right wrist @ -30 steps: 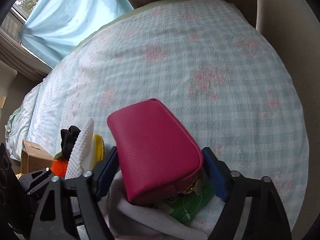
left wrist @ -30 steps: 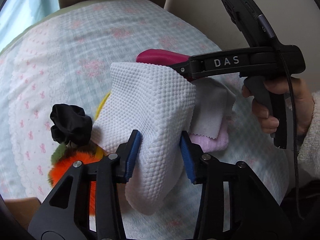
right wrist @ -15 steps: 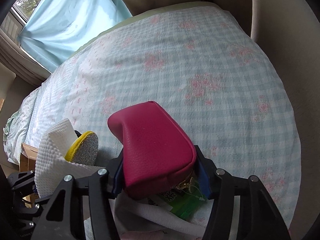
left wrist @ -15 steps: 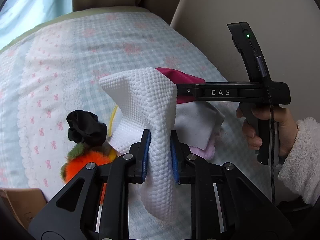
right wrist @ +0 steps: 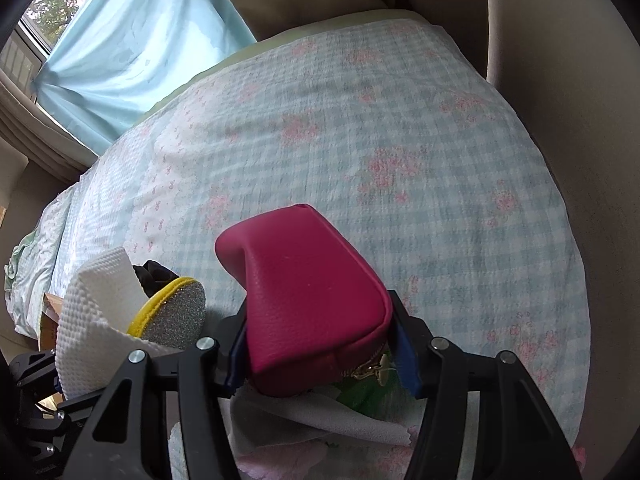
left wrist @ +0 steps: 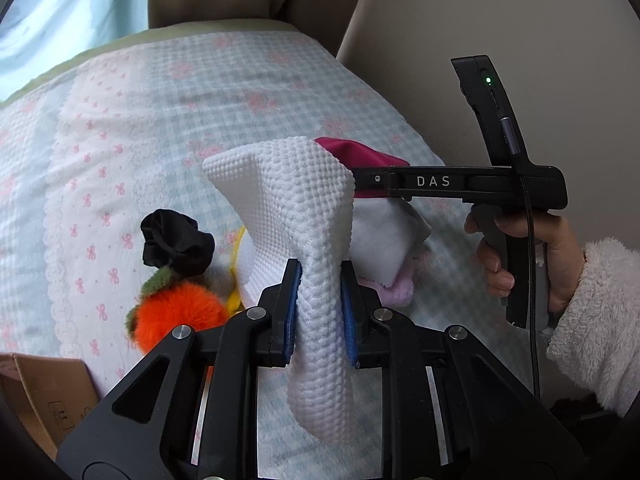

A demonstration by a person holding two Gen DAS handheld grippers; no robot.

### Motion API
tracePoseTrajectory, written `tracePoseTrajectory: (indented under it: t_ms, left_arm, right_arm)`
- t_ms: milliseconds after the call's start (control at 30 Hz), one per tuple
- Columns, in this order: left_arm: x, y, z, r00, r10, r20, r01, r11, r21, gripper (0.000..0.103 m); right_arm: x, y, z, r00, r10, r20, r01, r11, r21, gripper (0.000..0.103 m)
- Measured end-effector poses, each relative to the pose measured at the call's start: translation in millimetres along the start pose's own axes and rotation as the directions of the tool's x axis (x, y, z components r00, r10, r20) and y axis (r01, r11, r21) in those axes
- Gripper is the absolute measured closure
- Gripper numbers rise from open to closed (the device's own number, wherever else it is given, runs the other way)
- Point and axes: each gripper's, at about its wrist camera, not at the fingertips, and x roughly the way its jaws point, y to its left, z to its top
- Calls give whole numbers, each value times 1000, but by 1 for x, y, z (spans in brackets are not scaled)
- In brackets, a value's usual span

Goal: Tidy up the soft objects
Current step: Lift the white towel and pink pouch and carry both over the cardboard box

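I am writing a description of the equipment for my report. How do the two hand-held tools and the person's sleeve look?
Both tools are matte black frames with silver bolts and blue pads on the fingers. The right tool, seen from the left wrist view, has a pistol handle, white letters "DAS" on its bar, a small green light and a black braided cable. The sleeve is white and fluffy.

The bumpy cloth (left wrist: 316, 248) sits squeezed between the two pads of the left gripper (left wrist: 320, 312), above the bed cover (left wrist: 160, 120). To its left on the bed lie the scrunchie (left wrist: 176, 240) and, nearer, the fluffy toy (left wrist: 176, 316), with the box (left wrist: 36, 392) at the bed's near edge. To its right, the pouch (right wrist: 312, 296) is pinched in the right gripper (right wrist: 320, 348), over a pile of small cloths (left wrist: 384, 248).
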Motion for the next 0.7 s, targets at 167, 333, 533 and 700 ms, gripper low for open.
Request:
tracePoseTrajectory:
  t_ms: [167, 333, 533, 700]
  left_arm:
    - [-6, -2, -4, 1000, -3, 2, 3, 1000, -7, 87]
    - [-21, -8, 0, 999, -7, 35, 7, 1000, -2, 87]
    - [-51, -19, 7, 997, -9, 80, 8, 1000, 16, 86]
    - [-82, -27, 14, 992, -11, 124, 11, 1000, -3, 87]
  right_arm:
    - [-7, 0, -2, 1000, 4, 23, -4, 1000, 4, 48]
    - [-21, 4, 1, 999, -4, 54, 5, 1000, -11, 48]
    - [-49, 10, 4, 995, -11, 98, 12, 1000, -9, 48]
    - [-85, 25, 6, 990, -15, 137, 18, 1000, -20, 48]
